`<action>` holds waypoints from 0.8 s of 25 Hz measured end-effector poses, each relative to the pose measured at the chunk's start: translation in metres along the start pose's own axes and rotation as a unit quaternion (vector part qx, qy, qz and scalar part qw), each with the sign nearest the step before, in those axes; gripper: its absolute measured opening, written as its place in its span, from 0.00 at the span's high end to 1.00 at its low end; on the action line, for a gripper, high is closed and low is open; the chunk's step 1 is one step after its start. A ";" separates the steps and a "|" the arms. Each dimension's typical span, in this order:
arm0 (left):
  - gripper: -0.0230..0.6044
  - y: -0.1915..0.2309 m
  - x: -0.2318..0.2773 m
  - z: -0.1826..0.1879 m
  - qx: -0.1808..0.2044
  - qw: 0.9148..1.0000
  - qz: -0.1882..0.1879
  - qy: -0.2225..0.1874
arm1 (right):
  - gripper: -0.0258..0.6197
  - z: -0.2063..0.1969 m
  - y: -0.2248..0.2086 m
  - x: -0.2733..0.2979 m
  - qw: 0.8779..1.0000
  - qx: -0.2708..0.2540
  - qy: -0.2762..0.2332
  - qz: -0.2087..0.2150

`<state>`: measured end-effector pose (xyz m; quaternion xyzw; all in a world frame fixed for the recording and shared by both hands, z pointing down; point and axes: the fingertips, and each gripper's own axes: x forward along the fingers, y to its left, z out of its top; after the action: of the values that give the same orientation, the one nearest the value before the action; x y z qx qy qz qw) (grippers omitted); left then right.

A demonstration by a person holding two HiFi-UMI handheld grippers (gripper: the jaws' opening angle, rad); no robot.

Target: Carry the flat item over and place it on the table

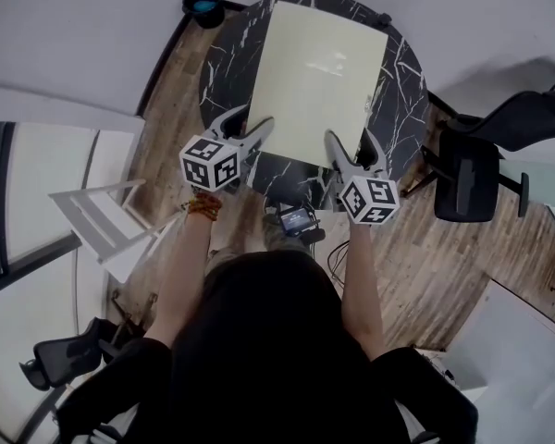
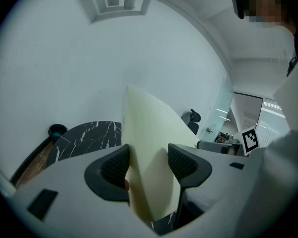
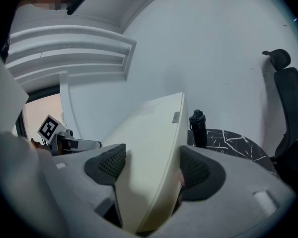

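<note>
A pale yellow flat board (image 1: 316, 77) hangs over the round black marble table (image 1: 224, 58), which it mostly covers in the head view. My left gripper (image 1: 248, 126) is shut on the board's near left corner and my right gripper (image 1: 354, 146) on its near right corner. In the left gripper view the board (image 2: 149, 133) stands on edge between the pads of that gripper (image 2: 149, 162), with the table (image 2: 84, 138) beyond. In the right gripper view the board (image 3: 149, 133) fills the gap in the right gripper (image 3: 154, 165), slightly tilted.
A black bottle (image 3: 197, 128) stands on the table's (image 3: 233, 140) far edge. A dark bin with a blue inside (image 1: 203, 3) sits on the floor past the table. A black office chair (image 1: 472, 178) is to the right, and a white slatted frame (image 1: 102, 215) to the left.
</note>
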<state>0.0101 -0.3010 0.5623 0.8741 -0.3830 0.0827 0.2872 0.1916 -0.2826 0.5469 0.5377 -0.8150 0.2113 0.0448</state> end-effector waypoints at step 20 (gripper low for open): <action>0.58 0.018 0.018 -0.057 -0.037 0.998 0.005 0.052 | 0.44 -0.060 -0.018 0.009 0.998 0.029 0.064 0.001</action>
<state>0.0134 -0.2900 0.6235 0.8555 -0.3743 0.1154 0.3387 0.1945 -0.2728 0.6095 0.5230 -0.8048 0.2687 0.0814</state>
